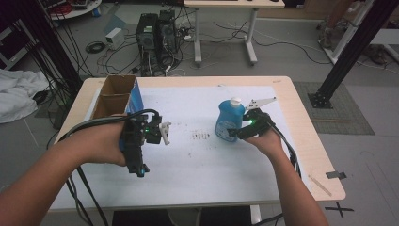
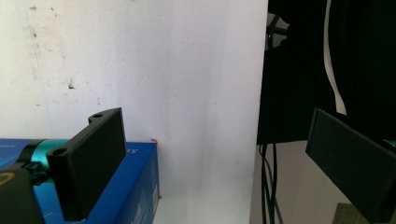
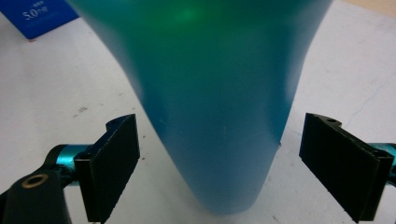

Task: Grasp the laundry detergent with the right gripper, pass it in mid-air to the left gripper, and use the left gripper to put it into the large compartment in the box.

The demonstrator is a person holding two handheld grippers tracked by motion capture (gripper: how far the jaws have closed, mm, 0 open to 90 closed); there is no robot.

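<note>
Right gripper view: wide right tongs [image 3: 219,163] either side of blue bottle [image 3: 210,93], untouched; left tongs [image 2: 224,163] wide, empty.

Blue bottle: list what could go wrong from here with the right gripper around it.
1. The right gripper stands open, its jaws on either side of the blue bottle with gaps showing; lifting before they close would likely leave it behind.
2. The bottle is tall and upright on the white mat; a jaw bumping its side could tip it.
3. In the right gripper view the bottle sits slightly left of centre, so one jaw may touch first and push it.
</note>
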